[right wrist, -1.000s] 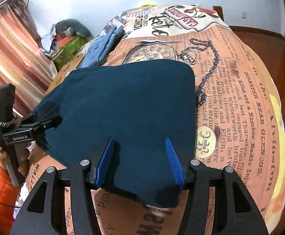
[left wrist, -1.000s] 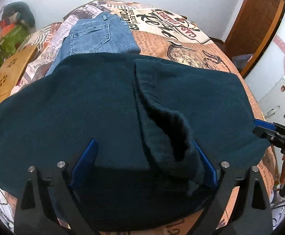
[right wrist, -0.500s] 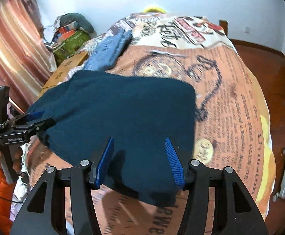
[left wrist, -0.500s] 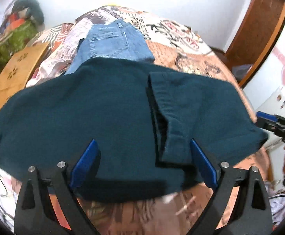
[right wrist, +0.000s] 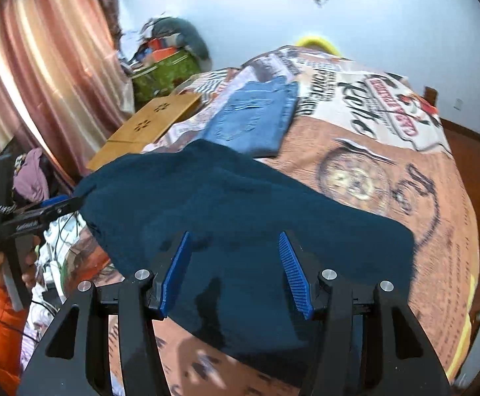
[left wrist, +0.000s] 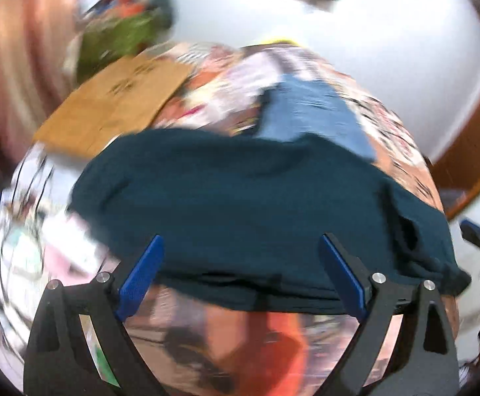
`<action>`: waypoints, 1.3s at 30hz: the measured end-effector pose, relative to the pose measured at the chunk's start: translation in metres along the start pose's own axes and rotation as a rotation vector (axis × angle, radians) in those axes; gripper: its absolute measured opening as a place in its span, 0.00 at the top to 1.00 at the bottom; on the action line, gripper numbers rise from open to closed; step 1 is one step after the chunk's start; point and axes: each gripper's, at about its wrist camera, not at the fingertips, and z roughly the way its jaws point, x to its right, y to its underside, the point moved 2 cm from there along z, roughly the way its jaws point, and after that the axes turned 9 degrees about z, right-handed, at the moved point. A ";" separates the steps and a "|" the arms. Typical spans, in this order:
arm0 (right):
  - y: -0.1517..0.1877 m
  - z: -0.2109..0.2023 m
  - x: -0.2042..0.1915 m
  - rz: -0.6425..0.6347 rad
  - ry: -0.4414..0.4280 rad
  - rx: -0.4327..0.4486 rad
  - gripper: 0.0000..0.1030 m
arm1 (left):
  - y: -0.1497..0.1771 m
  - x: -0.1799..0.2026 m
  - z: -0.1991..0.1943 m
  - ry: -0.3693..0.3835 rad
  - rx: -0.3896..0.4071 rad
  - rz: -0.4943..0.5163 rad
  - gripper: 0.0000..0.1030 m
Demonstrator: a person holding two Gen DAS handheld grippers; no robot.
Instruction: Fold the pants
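Pants (right wrist: pixel 240 217), dark teal and soft with a fuzzy knit look, lie spread in a broad folded slab across the near part of the bed, their near edge at the bed's near side. Under them runs the bedspread (right wrist: pixel 404 151), smooth cloth printed like old newspaper, with a clock face, a chain and bold lettering. Beyond the teal cloth, on the far left of the bed, sits a folded pair of jeans (right wrist: pixel 256 118), light blue denim with a stitched pocket, a neat rectangle just touching the pants' far edge. Left of the bed there's a flat wooden board (right wrist: pixel 150 125) with cut-out flower shapes, and behind that, pink striped curtains (right wrist: pixel 42 66) hanging in shiny folds.

Now the tools. Right gripper (right wrist: pixel 236 270): ribbed blue fingers set moderately apart, gripping nothing, poised over the pants' near portion. Left gripper (left wrist: pixel 243 277), in a blurred left wrist view: blue fingers spread wide, nothing between them, at the near edge of the pants. Whether either touches the cloth, I cannot tell.
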 end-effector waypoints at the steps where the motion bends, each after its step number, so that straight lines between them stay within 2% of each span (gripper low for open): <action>1: -0.001 0.006 -0.005 -0.011 0.000 -0.010 0.50 | 0.004 -0.011 0.002 -0.008 -0.007 -0.031 0.08; 4: 0.000 0.026 -0.015 -0.027 0.003 -0.049 0.50 | 0.018 -0.046 0.010 -0.021 -0.037 -0.138 0.08; 7: 0.005 0.043 -0.019 -0.031 0.003 -0.101 0.50 | 0.032 -0.072 0.021 0.022 -0.070 -0.248 0.08; 10: 0.014 0.064 -0.019 -0.035 0.020 -0.174 0.50 | 0.044 -0.085 0.036 0.101 -0.102 -0.340 0.08; 12: 0.020 0.070 -0.018 -0.030 0.025 -0.182 0.48 | 0.050 -0.089 0.046 0.165 -0.122 -0.394 0.08; 16: 0.022 0.068 -0.015 -0.030 0.010 -0.172 0.47 | 0.049 -0.092 0.055 0.173 -0.111 -0.402 0.06; 23: 0.023 0.069 -0.016 -0.027 -0.002 -0.167 0.47 | 0.035 -0.102 0.079 0.249 -0.108 -0.464 0.03; 31: 0.022 0.069 -0.014 -0.017 -0.022 -0.159 0.46 | 0.019 -0.114 0.095 0.268 -0.108 -0.521 0.03; 33: 0.022 0.069 -0.013 -0.015 -0.026 -0.158 0.46 | 0.018 -0.119 0.095 0.266 -0.109 -0.551 0.09; 34: 0.022 0.069 -0.013 -0.013 -0.028 -0.158 0.46 | 0.017 -0.121 0.094 0.248 -0.113 -0.560 0.20; 35: 0.022 0.069 -0.013 -0.012 -0.030 -0.157 0.46 | 0.018 -0.123 0.092 0.230 -0.119 -0.560 0.35; 37: 0.022 0.069 -0.012 -0.011 -0.033 -0.155 0.46 | 0.018 -0.126 0.091 0.208 -0.134 -0.560 0.47; 39: 0.022 0.068 -0.012 -0.009 -0.037 -0.152 0.46 | 0.018 -0.126 0.089 0.213 -0.135 -0.560 0.55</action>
